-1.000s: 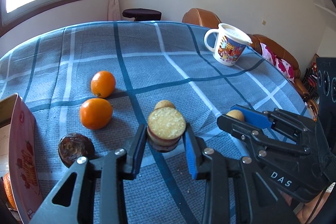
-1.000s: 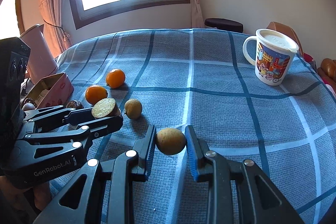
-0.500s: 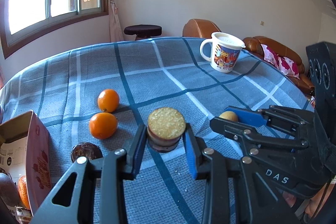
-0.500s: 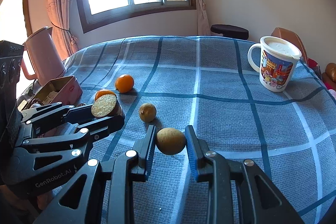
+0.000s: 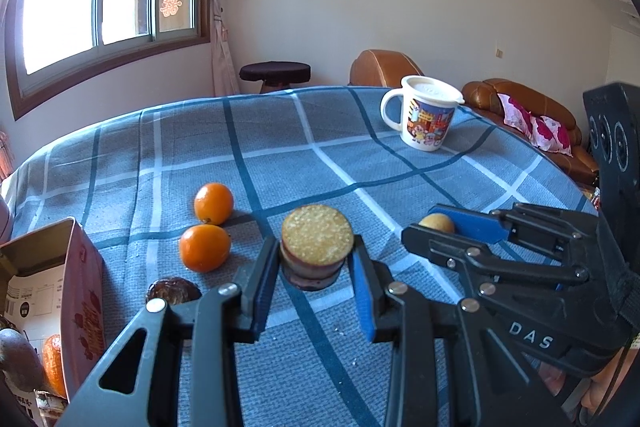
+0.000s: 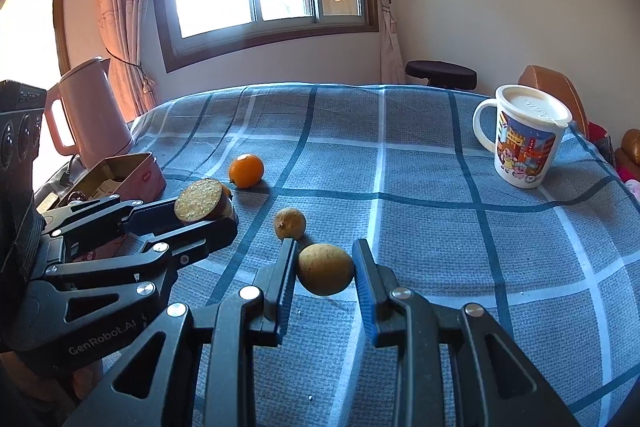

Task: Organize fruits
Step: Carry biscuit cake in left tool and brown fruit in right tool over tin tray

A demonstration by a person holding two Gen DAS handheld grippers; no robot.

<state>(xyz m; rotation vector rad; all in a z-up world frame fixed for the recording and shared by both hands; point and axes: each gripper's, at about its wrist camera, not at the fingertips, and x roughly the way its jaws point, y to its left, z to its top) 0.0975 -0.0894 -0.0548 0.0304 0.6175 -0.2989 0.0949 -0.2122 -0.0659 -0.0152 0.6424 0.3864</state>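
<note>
My left gripper (image 5: 316,269) is shut on a cut fruit half (image 5: 317,241) with a yellow grainy face and a dark purple rind, held above the blue checked tablecloth (image 5: 280,155). My right gripper (image 6: 325,273) is shut on a round tan fruit (image 6: 326,269), also lifted. In the right wrist view the left gripper (image 6: 200,217) shows at the left with the cut fruit half (image 6: 199,202). A second small tan fruit (image 6: 290,223) lies on the cloth just beyond. Two oranges (image 5: 213,203) (image 5: 204,247) and a dark fruit half (image 5: 173,291) lie to the left.
An open pink tin box (image 5: 82,299) sits at the table's left edge, with an orange (image 5: 54,365) below it. A lidded cartoon mug (image 5: 426,117) stands far right. A pink kettle (image 6: 86,107) is at the far left. Brown sofas and a stool stand behind the table.
Both grippers have tilted upward with their fruits still held, so more of the room shows. The left one has risen slightly; the loose tan fruit is now hidden behind its cut fruit half.
</note>
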